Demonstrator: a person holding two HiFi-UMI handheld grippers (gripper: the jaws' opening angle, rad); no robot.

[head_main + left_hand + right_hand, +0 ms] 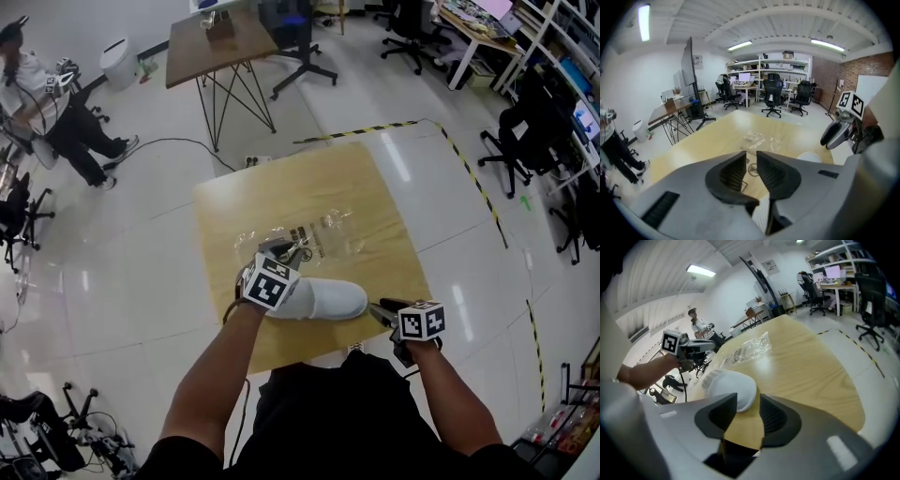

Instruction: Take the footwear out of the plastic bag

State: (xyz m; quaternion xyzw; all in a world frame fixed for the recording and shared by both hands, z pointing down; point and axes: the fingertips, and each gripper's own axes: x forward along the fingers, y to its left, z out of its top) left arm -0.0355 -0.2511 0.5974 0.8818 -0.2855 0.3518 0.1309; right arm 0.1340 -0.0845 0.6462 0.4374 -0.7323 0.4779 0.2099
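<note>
Spotted slipper (319,300) on the table (394,206), out of the plastic bag (314,234). Saw left gripper (281,251) narrowly parted above it, right gripper (380,309) wide just beside it, both empty. Could've knocked it off the near edge, swinging carelessly.

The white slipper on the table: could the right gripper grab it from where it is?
Probably yes: the right gripper is open and the white slipper lies just ahead, with nothing between them.

— The bench (375,187)?
— Pale wood grain, smooth, with a faint sheen.
— And the plastic bag (323,228)?
— Clear film, crinkled, glossy. The slipper (323,298) is white cloth, soft and matt. The floor (141,234) is shiny.
</note>
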